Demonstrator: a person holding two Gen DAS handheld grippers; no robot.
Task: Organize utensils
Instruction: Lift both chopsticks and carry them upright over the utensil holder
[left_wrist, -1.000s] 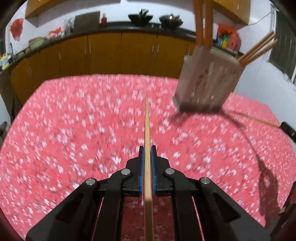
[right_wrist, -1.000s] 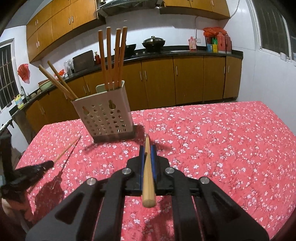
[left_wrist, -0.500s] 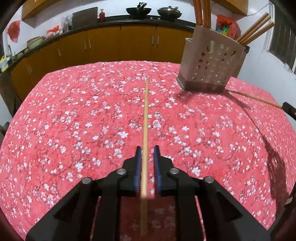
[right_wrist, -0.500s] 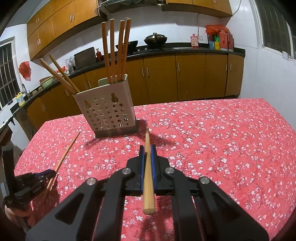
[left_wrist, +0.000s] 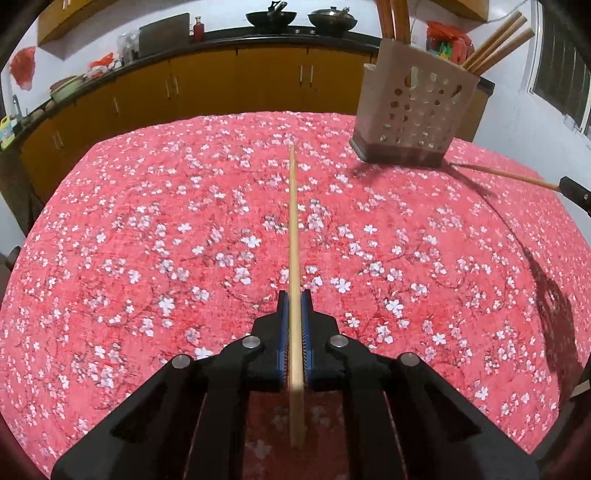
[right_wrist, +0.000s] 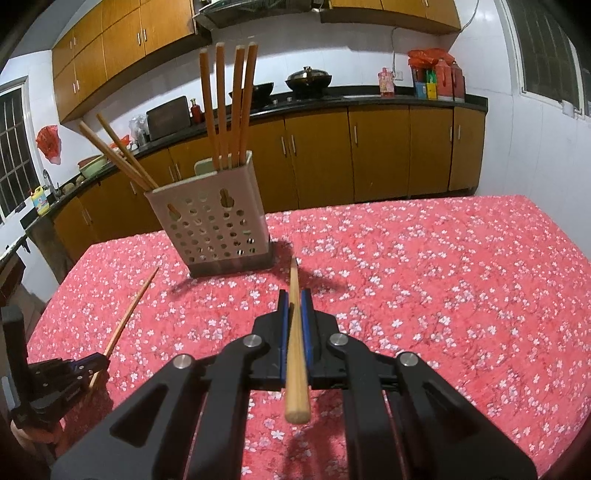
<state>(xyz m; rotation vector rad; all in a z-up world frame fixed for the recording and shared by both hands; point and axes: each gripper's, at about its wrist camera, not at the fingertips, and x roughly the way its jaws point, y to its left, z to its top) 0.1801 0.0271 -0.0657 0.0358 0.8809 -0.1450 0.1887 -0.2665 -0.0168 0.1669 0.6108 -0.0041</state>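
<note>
A perforated white utensil holder (right_wrist: 212, 218) stands on the red floral tablecloth (right_wrist: 424, 266), with several wooden chopsticks (right_wrist: 222, 110) upright or leaning in it. My right gripper (right_wrist: 294, 295) is shut on a chopstick (right_wrist: 295, 369) whose tip points at the holder's base. To the left, my left gripper (left_wrist: 294, 299) hangs low over the cloth. Its jaws are closing, and the pads press on another long chopstick (left_wrist: 293, 221) that points forward. That gripper (right_wrist: 92, 363) shows at the left edge of the right wrist view. The holder (left_wrist: 413, 118) stands at the upper right of the left wrist view.
Brown kitchen cabinets (right_wrist: 369, 147) and a dark counter with woks (right_wrist: 308, 77) run behind the table. The far table edge is close behind the holder. The right gripper's tip (left_wrist: 574, 190) and its chopstick (left_wrist: 506, 175) reach in from the right of the left wrist view.
The left jaws parted briefly around the chopstick, then closed on it again. The left hand drew back a little from the holder. The right gripper kept still.
</note>
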